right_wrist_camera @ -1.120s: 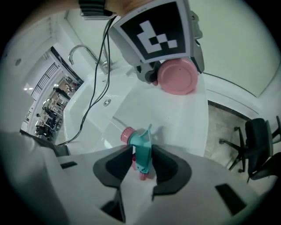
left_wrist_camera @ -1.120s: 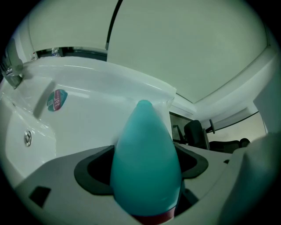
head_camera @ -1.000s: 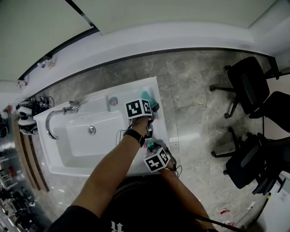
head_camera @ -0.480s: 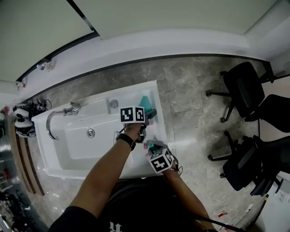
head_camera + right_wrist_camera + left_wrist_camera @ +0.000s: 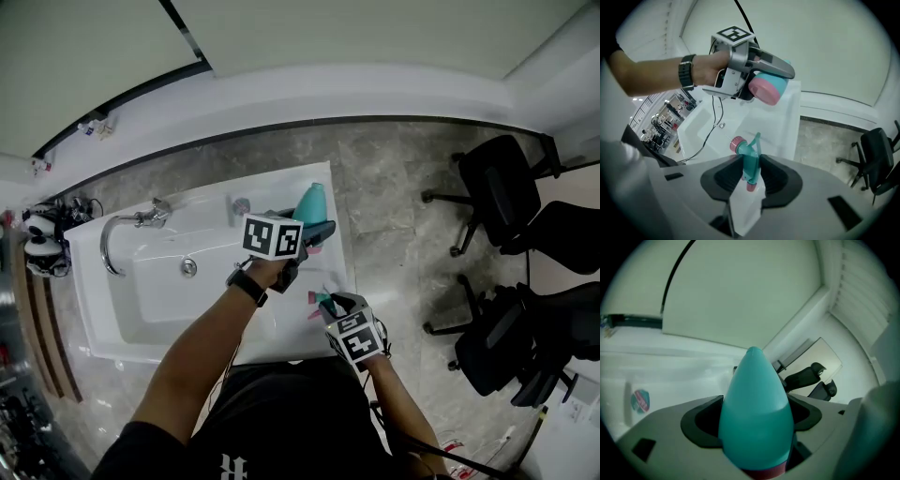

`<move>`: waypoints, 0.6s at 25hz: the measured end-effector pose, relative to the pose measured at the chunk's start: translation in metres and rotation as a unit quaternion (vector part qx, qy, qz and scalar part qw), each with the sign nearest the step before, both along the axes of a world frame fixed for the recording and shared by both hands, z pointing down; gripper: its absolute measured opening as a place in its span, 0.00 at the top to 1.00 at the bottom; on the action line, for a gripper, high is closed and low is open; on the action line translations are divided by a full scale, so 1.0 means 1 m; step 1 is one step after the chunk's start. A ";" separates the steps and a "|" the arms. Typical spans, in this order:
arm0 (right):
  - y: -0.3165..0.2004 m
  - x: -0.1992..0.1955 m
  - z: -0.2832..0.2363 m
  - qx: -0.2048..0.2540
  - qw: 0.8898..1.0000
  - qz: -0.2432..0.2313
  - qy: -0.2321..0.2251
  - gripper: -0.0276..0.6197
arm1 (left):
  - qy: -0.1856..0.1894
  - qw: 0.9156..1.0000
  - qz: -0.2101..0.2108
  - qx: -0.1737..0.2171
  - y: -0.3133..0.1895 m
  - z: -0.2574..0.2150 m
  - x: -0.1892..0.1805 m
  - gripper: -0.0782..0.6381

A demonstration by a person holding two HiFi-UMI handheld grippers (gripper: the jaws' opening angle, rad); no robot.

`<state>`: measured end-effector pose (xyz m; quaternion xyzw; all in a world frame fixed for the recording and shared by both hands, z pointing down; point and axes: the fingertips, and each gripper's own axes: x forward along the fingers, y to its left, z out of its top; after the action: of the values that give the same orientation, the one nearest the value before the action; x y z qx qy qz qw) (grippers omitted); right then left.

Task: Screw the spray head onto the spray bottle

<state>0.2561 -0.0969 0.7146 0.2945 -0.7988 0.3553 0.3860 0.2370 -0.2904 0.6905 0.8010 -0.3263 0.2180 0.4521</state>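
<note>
Teal spray bottle [image 5: 754,399], pink-banded, clenched in left tool [image 5: 755,437]. Teal spray head [image 5: 749,157], pink collar, gripped by right tool [image 5: 750,177]. Bottle's neck opening indiscernible.

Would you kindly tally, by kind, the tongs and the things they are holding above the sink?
Tongs: 2 (left tongs, right tongs)
Spray bottle: 1, teal, clamped in the left tongs
Spray head: 1, teal with pink parts, clamped in the right tongs
Total: 4
</note>
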 end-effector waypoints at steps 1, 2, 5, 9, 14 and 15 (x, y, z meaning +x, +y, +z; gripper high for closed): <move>0.001 0.003 -0.013 0.008 1.000 -0.001 -0.009 0.77 | 0.005 1.000 0.014 0.025 0.001 -0.019 -0.002 0.33; 0.001 0.006 -0.026 0.015 1.000 -0.002 -0.016 0.77 | 0.006 0.999 0.023 0.046 0.002 -0.036 -0.005 0.33; 0.001 0.011 -0.048 0.033 0.999 -0.004 -0.020 0.77 | 0.000 0.996 0.030 0.079 0.003 -0.067 -0.015 0.33; -0.002 -0.001 -0.067 0.043 0.999 -0.005 -0.021 0.77 | -0.001 0.996 0.026 0.091 0.001 -0.090 -0.027 0.33; 0.004 -0.018 -0.086 0.063 0.998 -0.012 -0.025 0.77 | -0.005 0.995 0.028 0.099 0.013 -0.102 -0.036 0.33; 0.005 -0.021 -0.090 0.067 0.997 -0.013 -0.026 0.77 | -0.006 0.994 0.028 0.101 0.015 -0.106 -0.038 0.33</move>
<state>0.2351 -0.0919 0.6242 0.2996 -0.8345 0.3034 0.3490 0.1990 -0.2751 0.5845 0.8501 -0.3269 0.2012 0.3605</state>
